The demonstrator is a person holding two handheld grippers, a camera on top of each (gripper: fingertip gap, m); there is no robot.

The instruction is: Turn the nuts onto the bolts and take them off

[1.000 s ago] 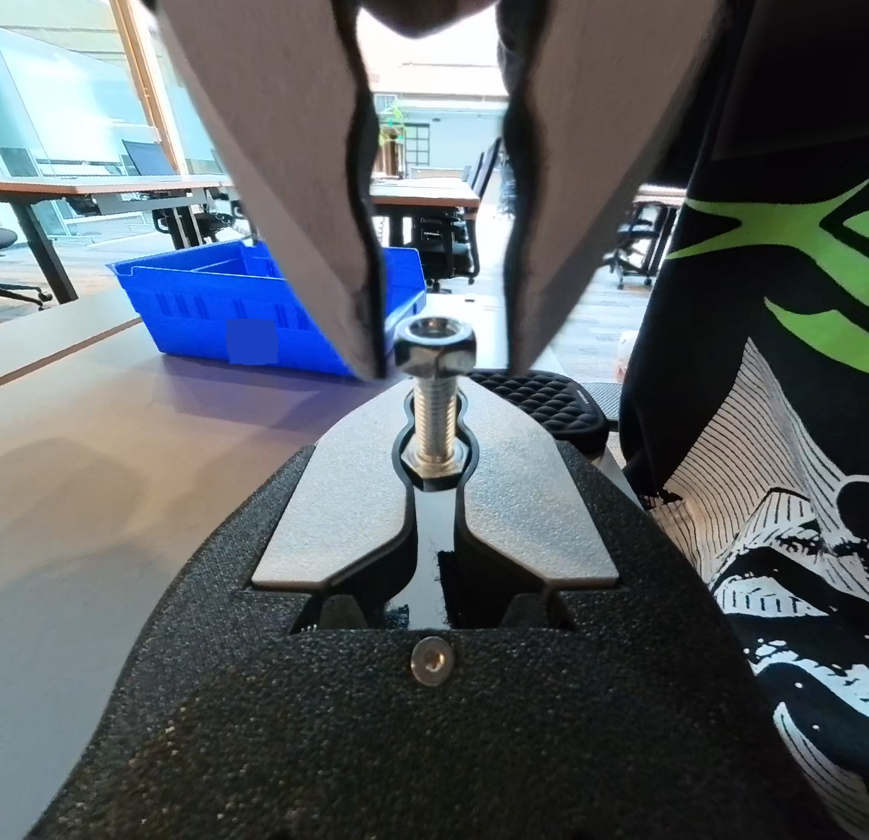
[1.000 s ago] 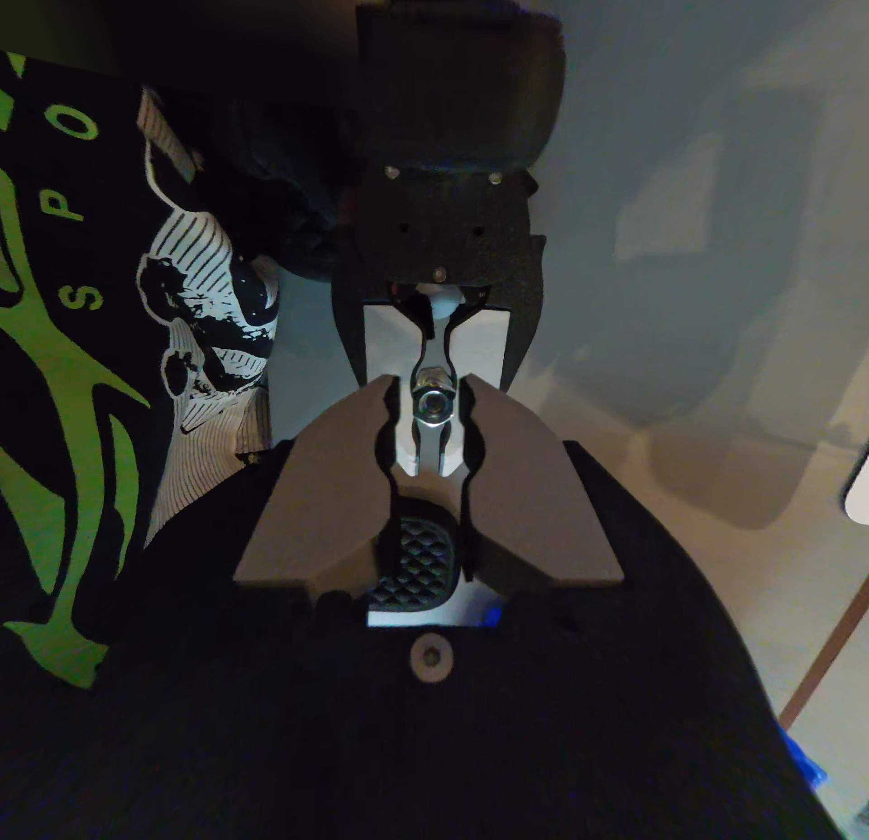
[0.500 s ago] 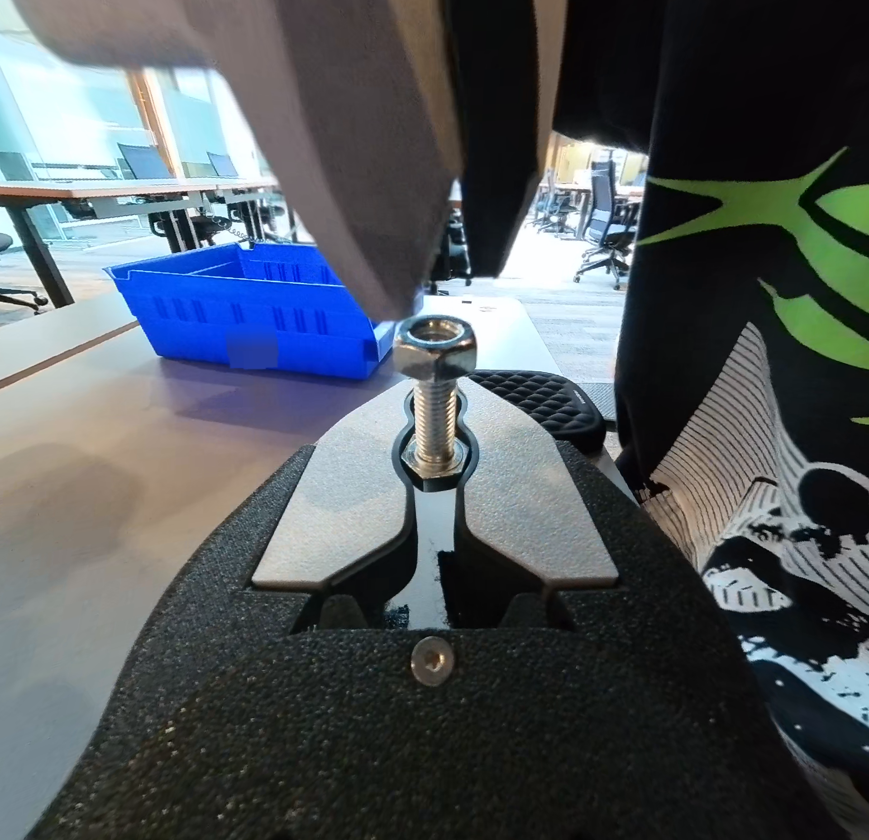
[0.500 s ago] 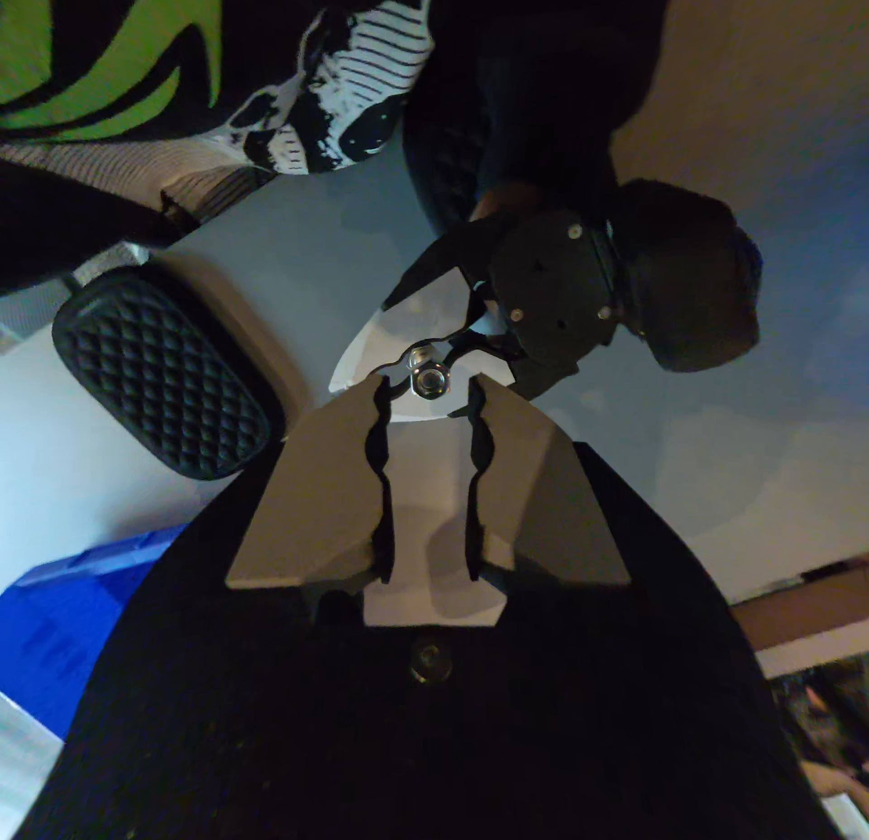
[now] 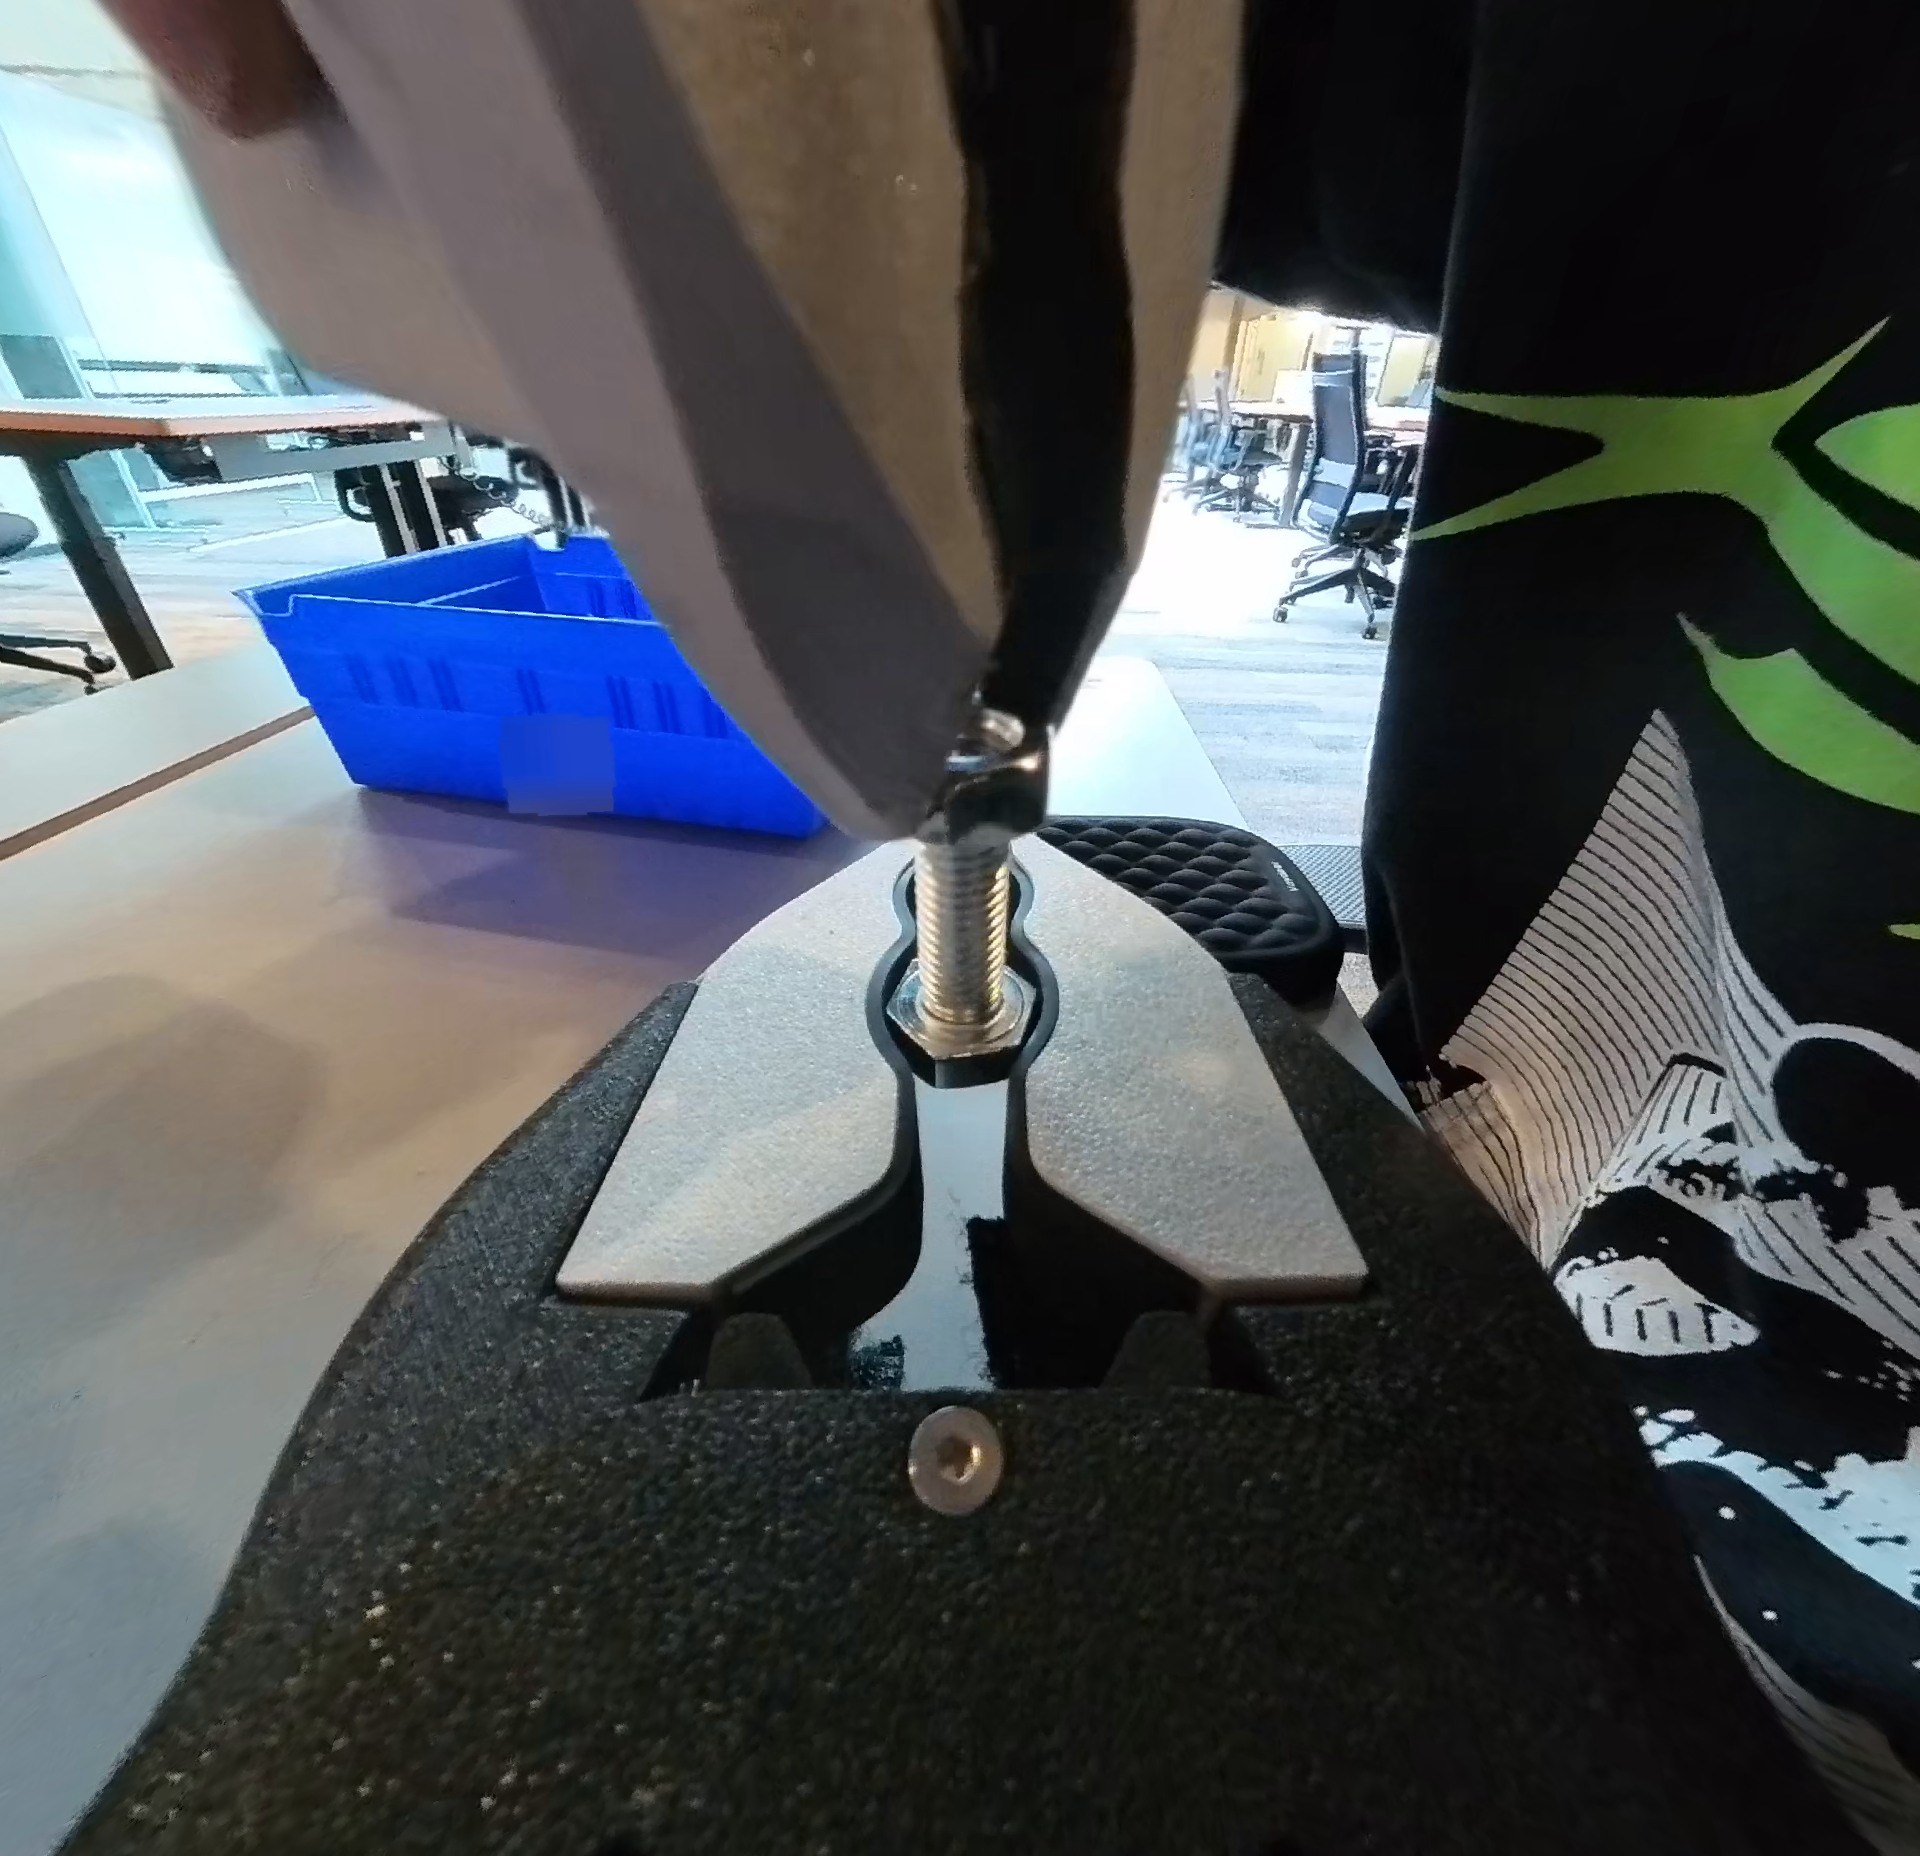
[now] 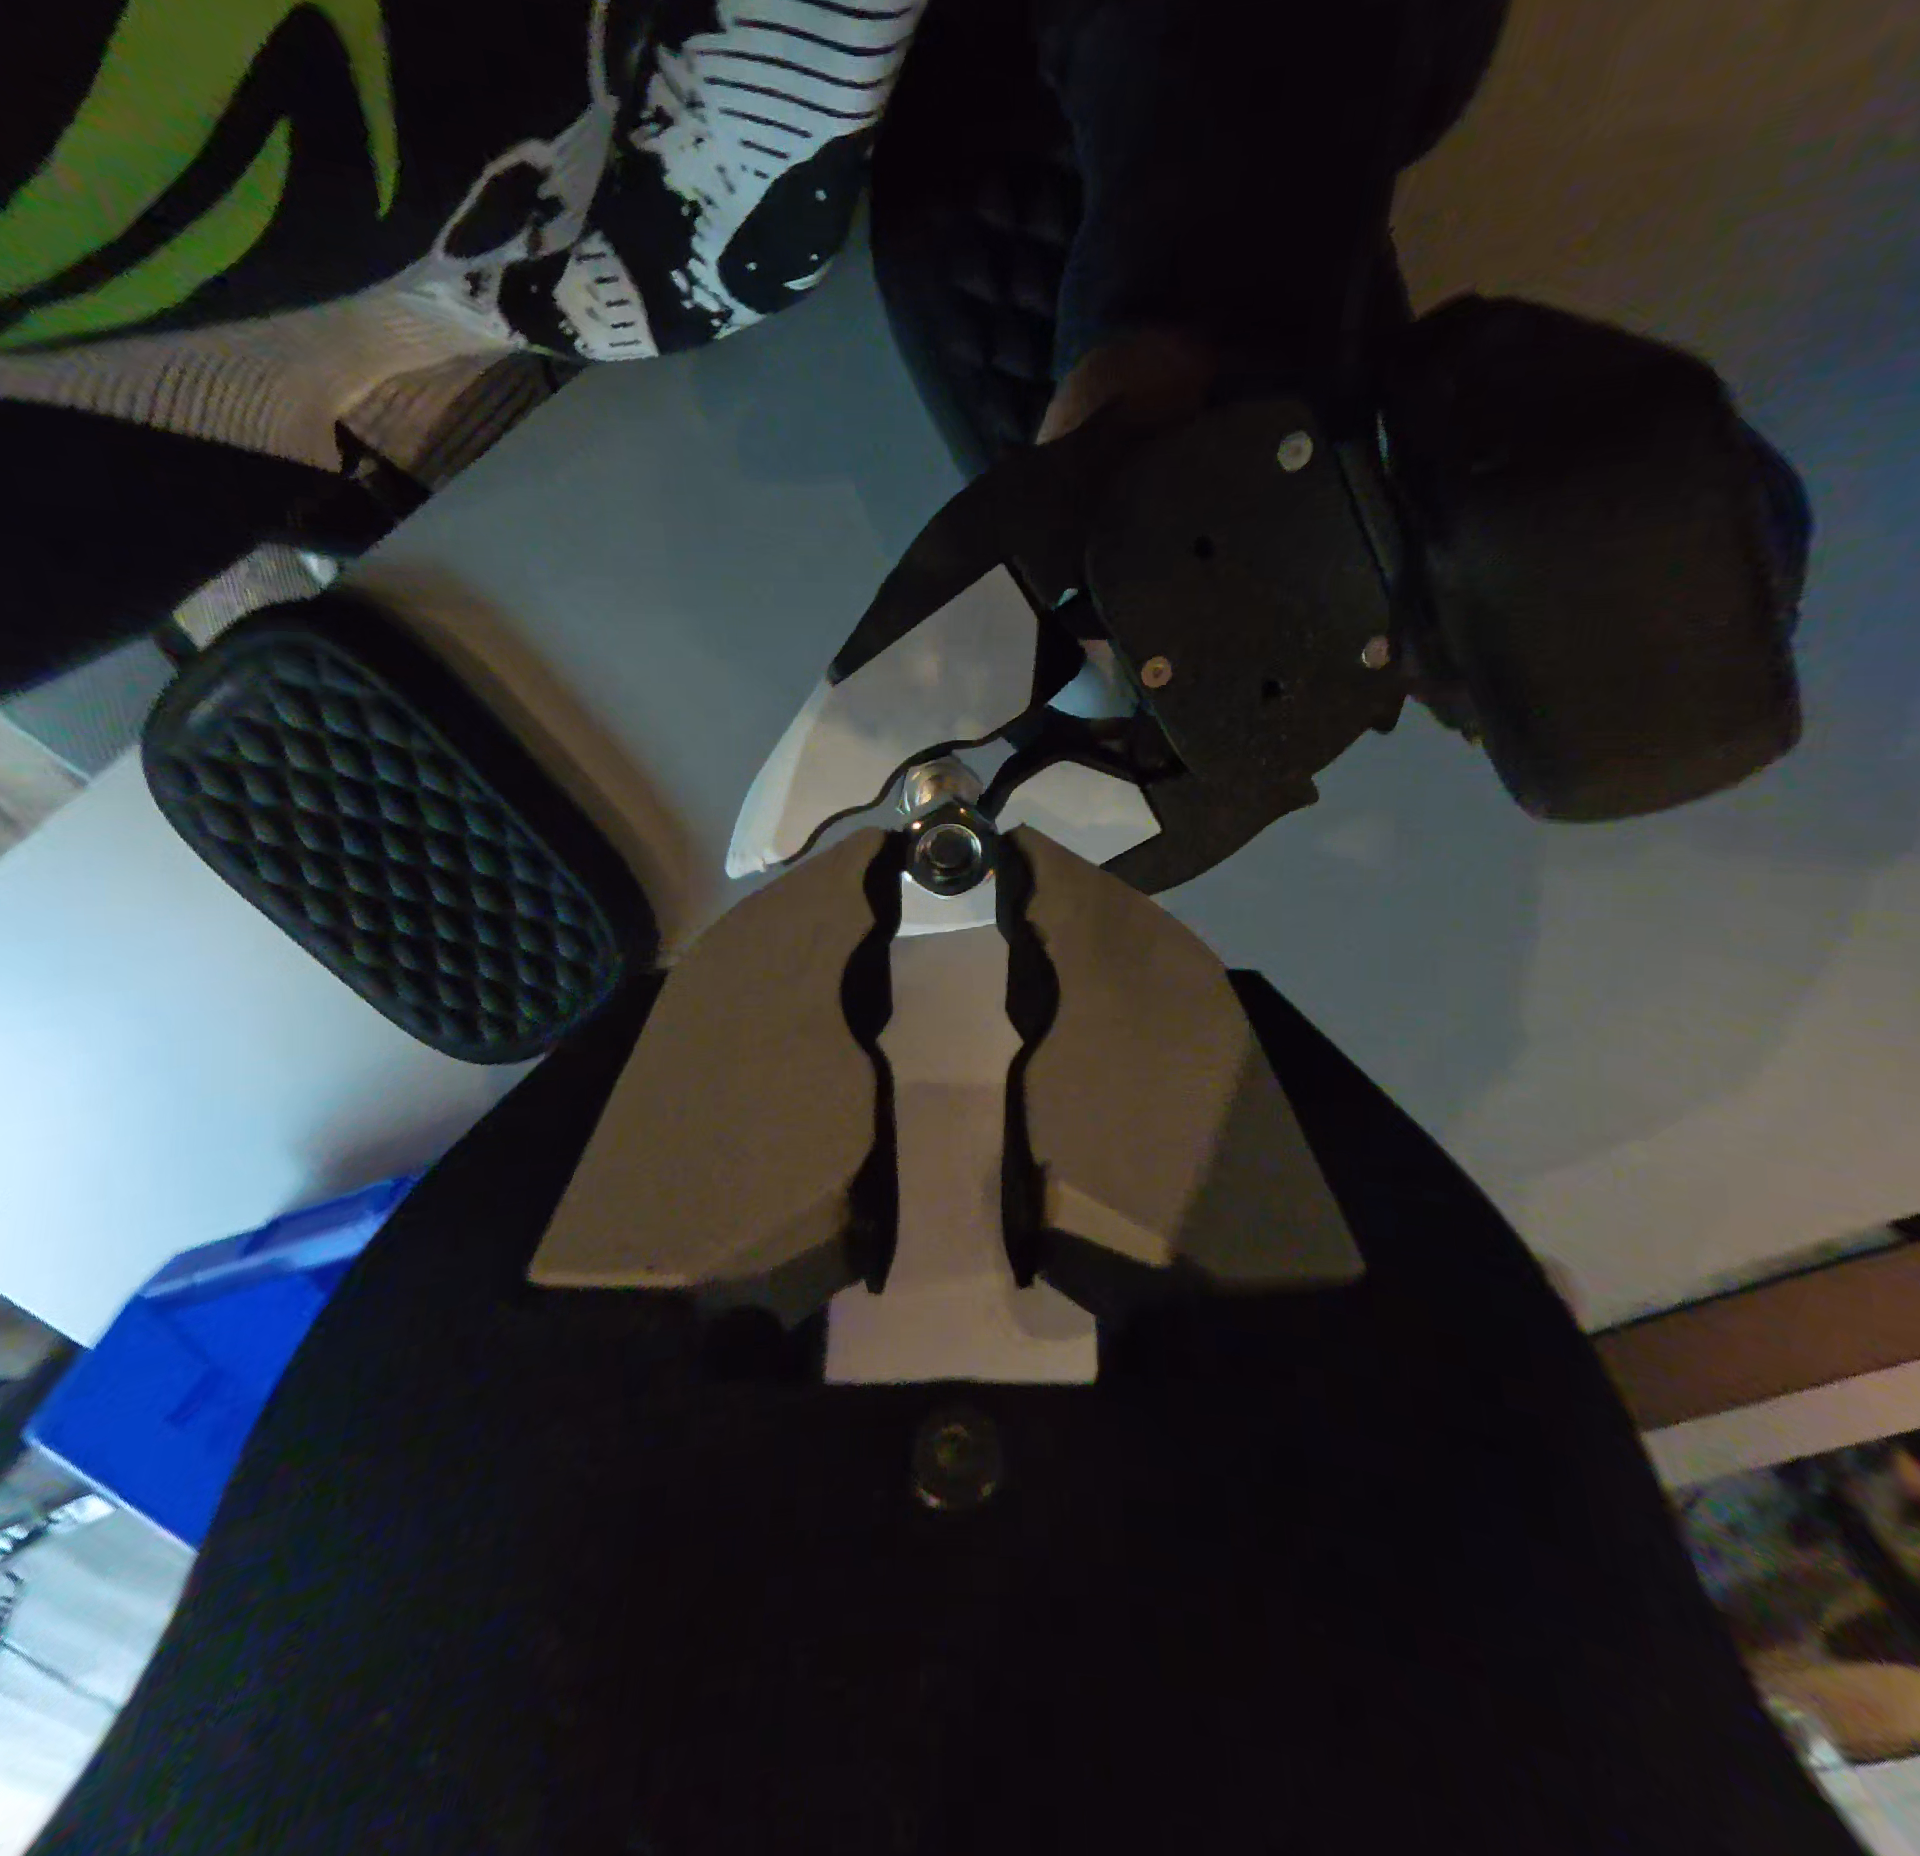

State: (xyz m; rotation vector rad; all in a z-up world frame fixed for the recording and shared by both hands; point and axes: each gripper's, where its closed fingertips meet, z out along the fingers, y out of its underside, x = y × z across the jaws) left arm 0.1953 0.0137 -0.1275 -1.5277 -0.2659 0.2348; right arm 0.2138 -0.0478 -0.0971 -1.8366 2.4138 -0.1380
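In the left wrist view a silver bolt (image 5: pixel 961 923) stands upright. My left gripper (image 5: pixel 961 985) is shut on its hex head. A silver nut (image 5: pixel 987 778) sits at the top of the thread. My right gripper (image 5: pixel 987 757) comes down from above, and its grey fingers (image 5: pixel 831 404) close on the nut. The right wrist view looks down the bolt's axis. There the nut (image 6: pixel 945 852) sits between the tips of my right gripper (image 6: pixel 945 871), with my left gripper (image 6: pixel 1226 643) below it, holding the bolt.
A blue plastic bin (image 5: pixel 499 684) stands on the grey table (image 5: pixel 260 1027) at the back left, and also shows in the right wrist view (image 6: pixel 187 1370). A black quilted pad (image 5: pixel 1195 892) lies just behind the bolt. The person's black printed shirt (image 5: pixel 1662 663) fills the right side.
My right gripper, open astride the nut a second ago, has turned about the bolt's axis, come down and shut on the nut. My left gripper has kept hold of the bolt.
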